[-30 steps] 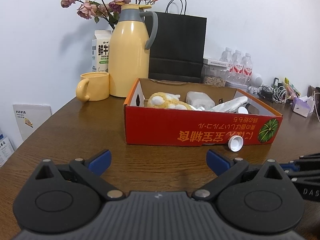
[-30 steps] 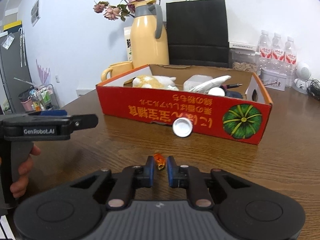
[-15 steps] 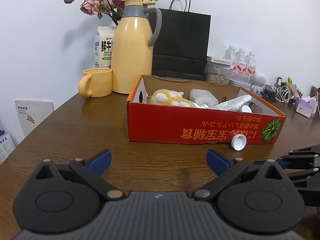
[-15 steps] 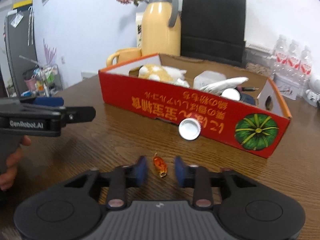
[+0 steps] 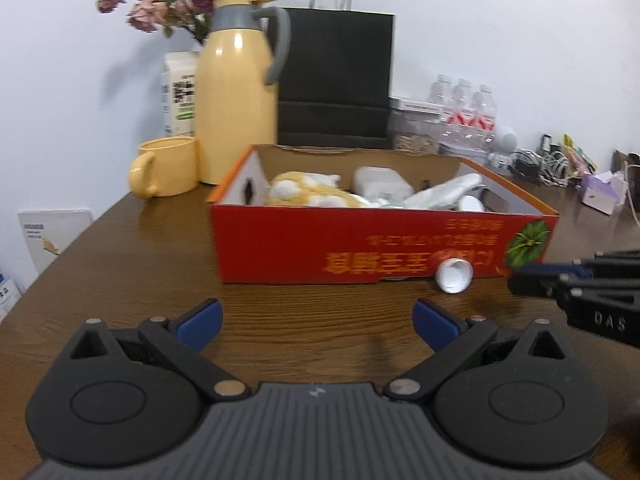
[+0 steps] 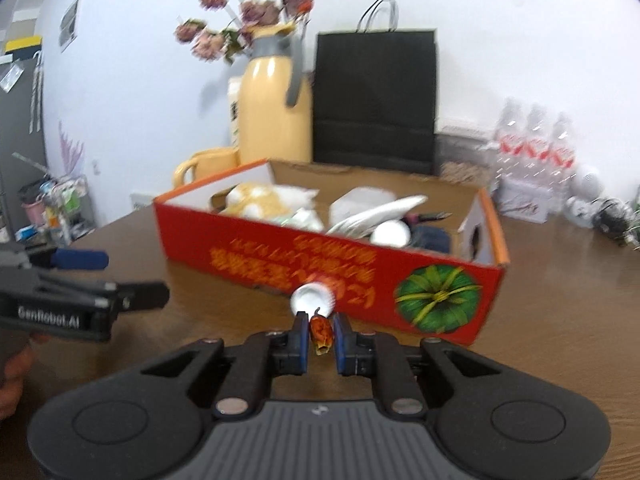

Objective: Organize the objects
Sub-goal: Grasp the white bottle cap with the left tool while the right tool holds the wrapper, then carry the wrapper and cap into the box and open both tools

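Right wrist view shows my right gripper [image 6: 321,338] closed on the small orange wrapped candy [image 6: 321,332]; half a second ago the jaws stood apart with the candy lying loose on the wooden table [image 6: 560,300] between them, and they have just been closing onto it. The pads now pinch it from both sides, so I judge the pick made and the carry to the red cardboard box [image 6: 280,256] next. The candy is a crinkled, glossy twist of orange-red wrapper, upright between the pads, just in front of a white bottle cap [image 6: 313,299] that lies against the box's front wall. The box already holds a yellow plush toy [image 6: 256,200] and white packets. My left gripper [image 5: 316,320] hangs wide open and empty over bare table, well short of the box.
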Available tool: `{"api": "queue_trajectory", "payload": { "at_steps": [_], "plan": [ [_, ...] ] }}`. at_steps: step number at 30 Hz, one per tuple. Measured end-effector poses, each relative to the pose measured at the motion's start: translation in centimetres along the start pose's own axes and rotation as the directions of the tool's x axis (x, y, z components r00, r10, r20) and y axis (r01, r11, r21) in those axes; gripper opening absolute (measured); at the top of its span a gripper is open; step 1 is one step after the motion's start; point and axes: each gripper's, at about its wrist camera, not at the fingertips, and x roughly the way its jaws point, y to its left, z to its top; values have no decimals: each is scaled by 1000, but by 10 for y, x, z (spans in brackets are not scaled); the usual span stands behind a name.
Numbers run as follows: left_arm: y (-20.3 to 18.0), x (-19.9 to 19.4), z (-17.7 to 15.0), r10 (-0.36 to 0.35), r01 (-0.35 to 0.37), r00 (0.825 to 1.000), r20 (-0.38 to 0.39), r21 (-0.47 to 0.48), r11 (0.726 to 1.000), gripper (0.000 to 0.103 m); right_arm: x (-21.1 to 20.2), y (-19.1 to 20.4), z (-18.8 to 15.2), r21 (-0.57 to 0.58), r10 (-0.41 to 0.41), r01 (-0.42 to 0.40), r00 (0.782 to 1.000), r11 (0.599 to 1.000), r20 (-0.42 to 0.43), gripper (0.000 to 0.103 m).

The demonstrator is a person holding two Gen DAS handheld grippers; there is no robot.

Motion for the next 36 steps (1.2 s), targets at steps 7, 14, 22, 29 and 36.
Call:
{"api": "queue_trajectory", "payload": {
  "at_steps": [7,14,22,29,36],
  "plan": [
    [-47,22,8,-40,41,999,-35,41,998,103,-13,-25,0,47,-71,68,995,997,74,12],
    [-82,50,17,-9,11,997,-81,28,1000,103,-20,-48,-1,114,-144,131,983,985,112,12],
    [-99,70,25,32,-34,995,-91,-16,999,85,-27,-54,-6,144,-151,131,980,981,133,12],
    [-105,76,24,14,-18,993,-117,-35,999,51,-29,-49,-7,125,-125,108,983,986,137,12],
    [-105,70,21,-29,25,994,-109,-32,999,30,-29,-48,-7,126,-124,107,983,986,136,12]
  ]
}}
